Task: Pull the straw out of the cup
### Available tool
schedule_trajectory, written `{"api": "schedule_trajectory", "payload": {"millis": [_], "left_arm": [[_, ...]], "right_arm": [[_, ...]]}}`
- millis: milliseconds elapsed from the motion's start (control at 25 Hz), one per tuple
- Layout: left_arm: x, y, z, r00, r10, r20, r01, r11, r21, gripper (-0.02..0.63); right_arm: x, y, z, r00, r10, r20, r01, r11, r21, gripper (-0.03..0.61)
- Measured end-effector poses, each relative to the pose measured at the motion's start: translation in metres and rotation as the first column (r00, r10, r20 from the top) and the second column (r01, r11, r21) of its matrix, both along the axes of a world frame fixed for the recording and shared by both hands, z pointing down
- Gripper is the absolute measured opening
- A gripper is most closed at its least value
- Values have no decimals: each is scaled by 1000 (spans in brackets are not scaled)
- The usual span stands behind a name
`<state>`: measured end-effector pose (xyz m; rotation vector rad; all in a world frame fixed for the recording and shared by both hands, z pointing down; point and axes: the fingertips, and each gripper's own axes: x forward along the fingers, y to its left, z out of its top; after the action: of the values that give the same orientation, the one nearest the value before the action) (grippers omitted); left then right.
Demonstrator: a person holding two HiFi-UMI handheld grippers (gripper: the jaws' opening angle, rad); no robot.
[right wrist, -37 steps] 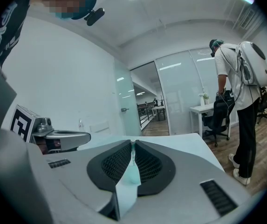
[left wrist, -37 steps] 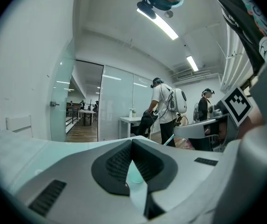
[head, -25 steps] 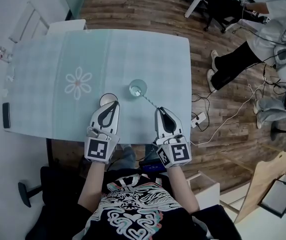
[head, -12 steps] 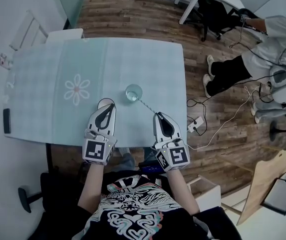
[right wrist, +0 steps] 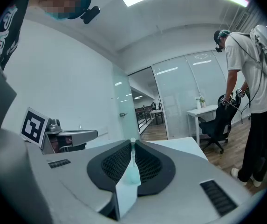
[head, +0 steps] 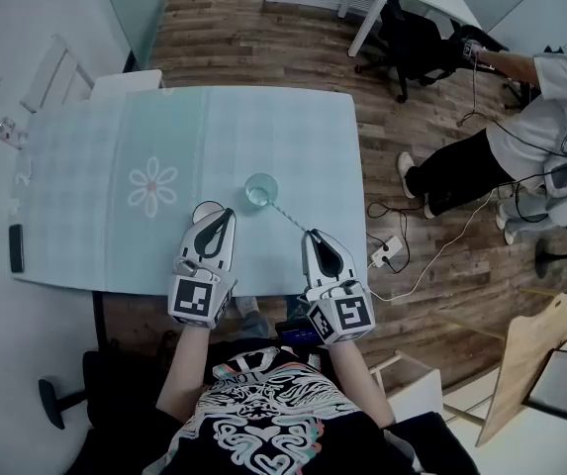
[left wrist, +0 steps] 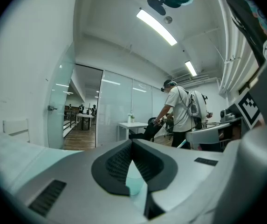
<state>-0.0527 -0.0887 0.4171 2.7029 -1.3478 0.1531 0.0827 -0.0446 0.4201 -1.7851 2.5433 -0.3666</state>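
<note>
Right gripper [head: 314,235], clamped on the straw [head: 289,216] tip, has edged slightly toward four o'clock from the cup [head: 260,190]. Left gripper [head: 227,214] sits closed and empty; the straw looks barely withdrawn.

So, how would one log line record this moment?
left gripper: shut, empty | right gripper: shut on straw | straw: far end in cup

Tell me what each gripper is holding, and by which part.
The right gripper has its fingers shut on the straw at its free end, outside the cup. The left gripper is shut on nothing.
</note>
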Motion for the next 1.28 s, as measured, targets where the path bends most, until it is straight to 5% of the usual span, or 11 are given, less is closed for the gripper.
{"api": "schedule_trajectory", "payload": {"millis": [1280], "left_arm": [[13, -2, -21, 999, 32, -8, -32, 999, 41, -6]], "right_arm": [[12, 7, -25, 999, 28, 45, -30, 999, 44, 37]]}}
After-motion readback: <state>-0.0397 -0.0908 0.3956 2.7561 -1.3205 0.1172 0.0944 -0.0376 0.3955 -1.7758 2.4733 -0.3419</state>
